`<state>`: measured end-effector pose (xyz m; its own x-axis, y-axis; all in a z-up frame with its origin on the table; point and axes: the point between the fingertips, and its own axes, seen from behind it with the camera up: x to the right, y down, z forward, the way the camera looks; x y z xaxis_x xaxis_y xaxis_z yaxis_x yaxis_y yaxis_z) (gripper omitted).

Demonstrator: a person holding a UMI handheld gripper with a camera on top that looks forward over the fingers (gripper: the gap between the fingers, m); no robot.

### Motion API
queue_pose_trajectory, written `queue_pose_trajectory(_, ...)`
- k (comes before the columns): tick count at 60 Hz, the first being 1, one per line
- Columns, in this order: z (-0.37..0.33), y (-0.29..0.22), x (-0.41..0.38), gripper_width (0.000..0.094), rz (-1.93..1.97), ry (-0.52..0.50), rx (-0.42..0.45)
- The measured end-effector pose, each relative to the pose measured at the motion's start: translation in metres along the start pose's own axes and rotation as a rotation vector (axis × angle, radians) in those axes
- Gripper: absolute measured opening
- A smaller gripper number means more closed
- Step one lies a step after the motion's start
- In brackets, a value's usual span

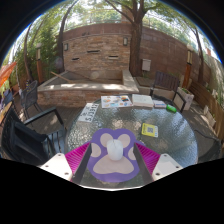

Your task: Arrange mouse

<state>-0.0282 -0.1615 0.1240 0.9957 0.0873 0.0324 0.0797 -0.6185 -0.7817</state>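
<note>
The fingers stand spread apart, their magenta pads showing at either side, and a white mouse sits between them. Whether the pads actually press on its sides cannot be told, since a lilac mouse pad with a lobed, wavy outline fills the gap around and under it. The mouse rests on this pad, its narrow end pointing away from the gripper.

Going left to right over the glass worktop: a dark metal chair stands at the left side, a printed sheet or booklet lies beyond the fingers, further flat papers or boxes lie at the far rim, and a small yellow-green card lies ahead and right of the mouse. Beyond the worktop runs a low stone wall with trees above it.
</note>
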Motion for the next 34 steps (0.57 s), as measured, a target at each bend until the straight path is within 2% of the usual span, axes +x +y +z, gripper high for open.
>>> queue_pose_trajectory(9, -0.076, -0.007, -0.009, 0.0859, 0.0, 0.02, 0.019)
queue_pose_trajectory(17, -0.128, 0.008, -0.011, 0.0849, -0.005, 0.028, 0.022)
queue_pose_trajectory(34, -0.19, 0.048, -0.019, 0.0852, -0.02, 0.01, 0.026)
